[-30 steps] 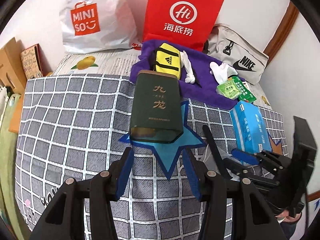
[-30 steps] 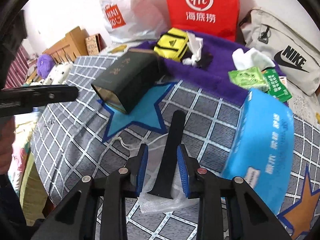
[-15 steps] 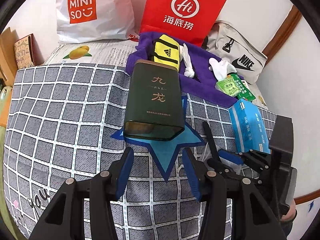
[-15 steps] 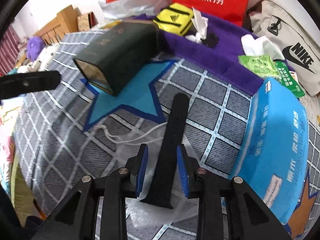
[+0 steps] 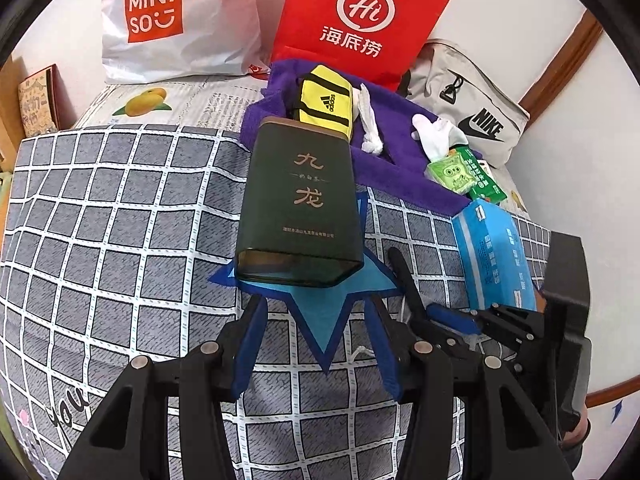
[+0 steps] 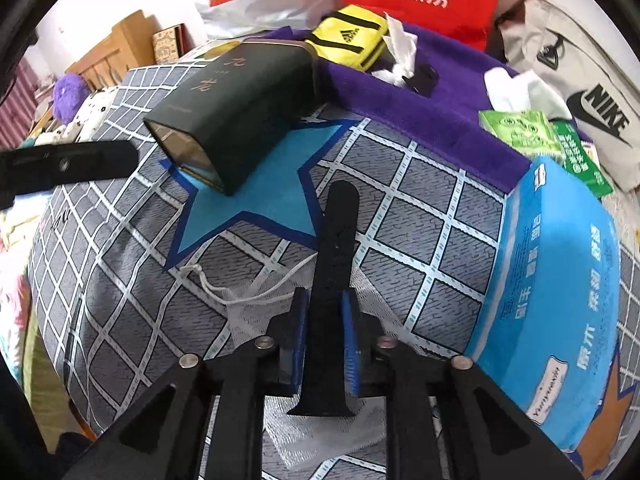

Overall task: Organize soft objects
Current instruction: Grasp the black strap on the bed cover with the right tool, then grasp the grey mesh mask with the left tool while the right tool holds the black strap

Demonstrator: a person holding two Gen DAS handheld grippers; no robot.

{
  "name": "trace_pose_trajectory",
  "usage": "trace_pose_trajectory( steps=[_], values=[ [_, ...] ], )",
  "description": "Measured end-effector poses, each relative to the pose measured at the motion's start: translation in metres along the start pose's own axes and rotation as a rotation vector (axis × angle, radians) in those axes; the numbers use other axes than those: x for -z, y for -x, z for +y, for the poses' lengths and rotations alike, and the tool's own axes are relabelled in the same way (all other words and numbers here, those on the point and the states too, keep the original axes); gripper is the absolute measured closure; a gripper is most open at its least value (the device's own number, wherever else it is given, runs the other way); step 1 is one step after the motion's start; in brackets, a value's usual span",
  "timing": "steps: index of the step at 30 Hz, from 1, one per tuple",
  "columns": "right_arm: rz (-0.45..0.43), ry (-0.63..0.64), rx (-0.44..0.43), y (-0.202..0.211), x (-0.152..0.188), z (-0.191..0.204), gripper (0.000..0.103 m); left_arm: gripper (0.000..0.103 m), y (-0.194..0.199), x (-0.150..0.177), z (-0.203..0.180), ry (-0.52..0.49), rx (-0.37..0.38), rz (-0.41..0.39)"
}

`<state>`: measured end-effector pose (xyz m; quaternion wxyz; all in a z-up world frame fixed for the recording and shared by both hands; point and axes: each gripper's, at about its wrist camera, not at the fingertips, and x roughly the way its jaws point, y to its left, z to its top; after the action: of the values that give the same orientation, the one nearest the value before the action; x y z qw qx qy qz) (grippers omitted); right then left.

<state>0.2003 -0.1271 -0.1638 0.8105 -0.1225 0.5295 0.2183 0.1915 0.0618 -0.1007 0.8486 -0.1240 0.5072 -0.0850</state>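
Note:
My right gripper [image 6: 323, 312] is shut on a black strap [image 6: 335, 240], which points forward over a white mesh drawstring bag [image 6: 256, 312] on the checked bedspread. My left gripper [image 5: 316, 332] is open and empty, just short of a dark green tin box [image 5: 300, 204] lying on a blue star patch [image 5: 320, 312]. The box also shows in the right wrist view [image 6: 240, 112]. The right gripper [image 5: 452, 316] shows at the right of the left wrist view. On a purple towel [image 5: 400, 172] lie a yellow pouch [image 5: 326, 104], a white cloth [image 5: 370, 120] and green tissue packs [image 5: 456, 172].
A blue tissue pack [image 6: 560, 280] lies right of the strap. At the back stand a red paper bag [image 5: 360, 20], a white Miniso bag [image 5: 172, 20] and a grey Nike bag [image 5: 472, 108]. Plush toys [image 6: 72, 96] and wooden furniture sit beyond the bed's left edge.
My right gripper has closed from a loose straddle onto the black strap. My left gripper has edged toward the tin box and stays open.

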Motion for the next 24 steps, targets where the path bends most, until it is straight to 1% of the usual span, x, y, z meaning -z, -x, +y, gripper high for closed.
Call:
trace_pose_trajectory(
  steps=[4, 8, 10, 13, 20, 23, 24],
  values=[
    [-0.026, -0.016, -0.001, -0.004, -0.004, 0.0, 0.08, 0.055, 0.0, 0.002, 0.003, 0.001, -0.002, 0.004],
    [-0.044, 0.013, 0.004, -0.005, -0.005, 0.003, 0.082, 0.055, 0.0, 0.004, 0.004, 0.001, -0.003, 0.01],
    [-0.045, 0.005, -0.016, -0.002, -0.005, 0.002, 0.083, 0.055, -0.001, 0.006, 0.003, -0.003, -0.008, 0.014],
    [-0.07, -0.006, -0.034, 0.01, -0.005, 0.001, 0.083, 0.055, -0.002, 0.009, -0.003, -0.019, -0.008, 0.023],
    [-0.138, -0.02, -0.008, 0.045, 0.0, -0.007, 0.083, 0.054, -0.002, 0.016, -0.02, -0.064, 0.006, 0.023],
    [-0.169, -0.029, 0.008, 0.063, 0.005, -0.014, 0.083, 0.047, -0.005, 0.022, -0.031, -0.091, 0.022, 0.032],
    [-0.176, -0.029, 0.013, 0.068, 0.006, -0.016, 0.083, 0.047, -0.008, 0.024, -0.036, -0.103, 0.031, 0.039]
  ],
)
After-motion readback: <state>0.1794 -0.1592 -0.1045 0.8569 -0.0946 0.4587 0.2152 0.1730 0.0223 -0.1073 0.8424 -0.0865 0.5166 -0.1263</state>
